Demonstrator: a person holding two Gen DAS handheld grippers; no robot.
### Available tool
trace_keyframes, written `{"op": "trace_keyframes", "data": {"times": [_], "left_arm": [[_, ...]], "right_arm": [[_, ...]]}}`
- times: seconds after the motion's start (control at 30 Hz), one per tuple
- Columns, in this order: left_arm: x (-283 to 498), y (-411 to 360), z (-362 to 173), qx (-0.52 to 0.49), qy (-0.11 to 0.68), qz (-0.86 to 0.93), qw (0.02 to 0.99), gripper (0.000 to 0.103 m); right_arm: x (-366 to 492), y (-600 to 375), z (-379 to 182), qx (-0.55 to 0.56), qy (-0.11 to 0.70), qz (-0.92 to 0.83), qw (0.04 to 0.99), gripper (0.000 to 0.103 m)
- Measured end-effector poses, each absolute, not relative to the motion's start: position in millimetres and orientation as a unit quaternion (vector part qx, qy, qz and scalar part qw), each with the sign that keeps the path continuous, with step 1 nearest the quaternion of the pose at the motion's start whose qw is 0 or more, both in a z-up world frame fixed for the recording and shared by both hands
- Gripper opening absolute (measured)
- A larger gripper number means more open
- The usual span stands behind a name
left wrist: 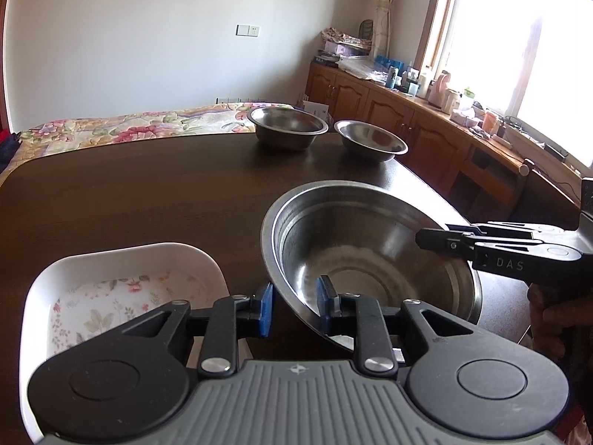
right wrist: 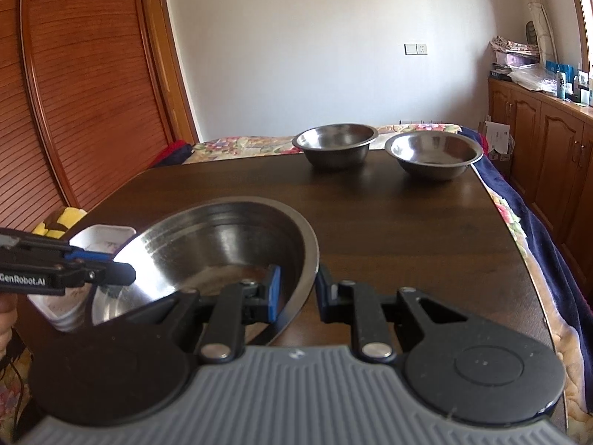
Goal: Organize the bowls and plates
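**Two grippers at the big bowl's rim**

Left gripper [left wrist: 294, 306] has its blue pads apart, one on each side of the big bowl's [left wrist: 370, 256] rim. The pads do not press the metal; a gap shows. Right gripper [right wrist: 298, 294] does the same on the other side: one pad is inside the bowl, one is outside, and the rim sits between them with room to spare. Neither one has a firm hold.

The big bowl is shiny steel, wide and round, with rings in its wall. It is tilted, with its left side higher. Just to its left lies a white dish [left wrist: 122, 289] with square corners and pink flowers inside.

All of this rests on a dark wood table [left wrist: 148, 200]. At the far edge stand two small steel bowls, the left bowl [left wrist: 287, 126] and the right bowl [left wrist: 372, 141], close together and upright.
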State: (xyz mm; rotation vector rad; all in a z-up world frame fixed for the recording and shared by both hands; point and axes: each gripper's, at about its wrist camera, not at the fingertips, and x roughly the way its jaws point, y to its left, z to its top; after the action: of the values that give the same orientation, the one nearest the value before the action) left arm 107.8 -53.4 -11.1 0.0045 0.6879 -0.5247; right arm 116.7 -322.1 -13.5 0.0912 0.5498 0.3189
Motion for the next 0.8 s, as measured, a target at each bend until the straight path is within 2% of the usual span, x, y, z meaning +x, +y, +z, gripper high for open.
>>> {"op": "trace_keyframes", "data": {"times": [0.47, 0.6, 0.8], "left_arm": [[103.5, -48.8, -13.5, 0.001, 0.335, -0.258, 0.906, 0.026], [103.5, -46.6, -12.4, -0.002, 0.332, -0.251, 0.909, 0.036], [104.4, -42.9, -2.7, -0.002, 0.318, -0.240, 0.917, 0.045]], "right_arm": [[110.8, -319.9, -14.3, 0.040, 0.268, 0.162, 0.949, 0.024], [111.6, -320.8, -11.9, 0.039, 0.264, 0.161, 0.950, 0.024], [114.7, -324.5, 5.6, 0.016, 0.245, 0.156, 0.957, 0.024]]}}
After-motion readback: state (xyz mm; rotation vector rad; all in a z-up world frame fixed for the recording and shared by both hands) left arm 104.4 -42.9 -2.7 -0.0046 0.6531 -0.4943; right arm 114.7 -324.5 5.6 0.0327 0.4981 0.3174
